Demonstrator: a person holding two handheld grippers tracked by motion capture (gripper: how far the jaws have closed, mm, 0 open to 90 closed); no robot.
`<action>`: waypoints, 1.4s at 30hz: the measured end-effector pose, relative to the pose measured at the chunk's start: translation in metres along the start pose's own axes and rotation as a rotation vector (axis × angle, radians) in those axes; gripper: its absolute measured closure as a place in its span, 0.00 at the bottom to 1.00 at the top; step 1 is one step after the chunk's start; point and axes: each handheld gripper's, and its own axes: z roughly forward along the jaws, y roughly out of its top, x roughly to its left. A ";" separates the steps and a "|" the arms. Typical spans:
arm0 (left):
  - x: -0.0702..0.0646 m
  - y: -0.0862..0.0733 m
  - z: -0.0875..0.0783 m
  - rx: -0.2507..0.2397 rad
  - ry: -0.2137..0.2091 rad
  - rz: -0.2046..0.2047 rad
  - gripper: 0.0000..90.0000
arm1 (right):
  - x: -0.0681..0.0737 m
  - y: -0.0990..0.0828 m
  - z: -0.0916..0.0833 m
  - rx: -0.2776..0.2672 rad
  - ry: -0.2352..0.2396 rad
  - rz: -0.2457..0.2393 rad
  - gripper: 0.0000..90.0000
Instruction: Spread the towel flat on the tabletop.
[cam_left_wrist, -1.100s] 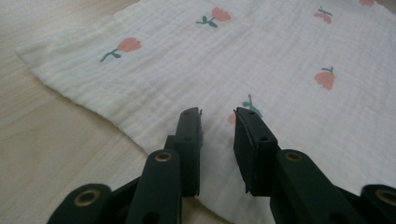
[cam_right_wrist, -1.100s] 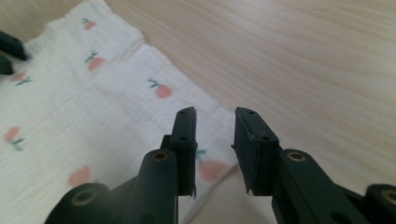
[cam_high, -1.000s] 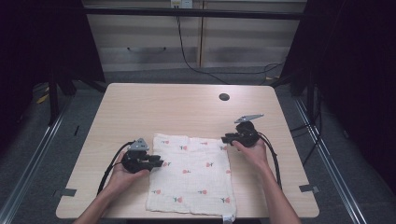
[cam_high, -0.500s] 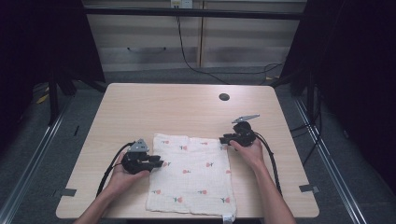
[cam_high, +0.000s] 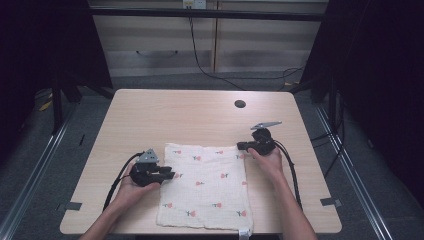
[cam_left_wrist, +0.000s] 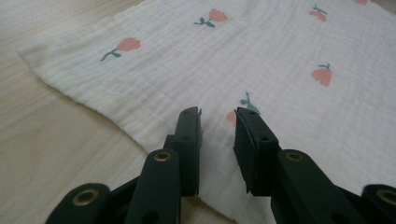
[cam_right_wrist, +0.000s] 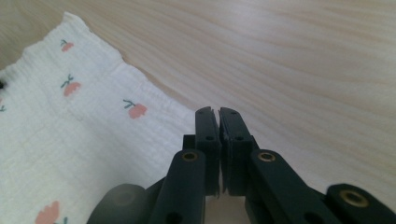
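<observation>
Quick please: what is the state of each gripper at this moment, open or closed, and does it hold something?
Left gripper: jaws open a little, over the cloth, gripping nothing.
Right gripper: jaws have just closed at the cloth's corner; whether they pinch the cloth cannot be told.

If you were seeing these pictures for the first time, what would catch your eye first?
A white cloth printed with small red flowers lies flat on the near half of the wooden table. The left gripper sits at its left edge, fingers slightly apart over the fabric. The right gripper is at the far right corner, fingers just closed together.
</observation>
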 end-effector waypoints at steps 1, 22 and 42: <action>0.000 0.000 0.000 0.005 0.000 0.005 0.78 | 0.000 0.001 -0.002 -0.011 -0.001 0.002 0.97; 0.029 0.021 -0.027 -0.065 0.003 -0.087 0.70 | 0.002 0.010 -0.012 -0.039 -0.018 -0.016 0.97; 0.096 0.045 0.028 -0.041 0.098 -0.209 0.68 | 0.005 0.009 -0.014 -0.047 -0.002 -0.027 0.97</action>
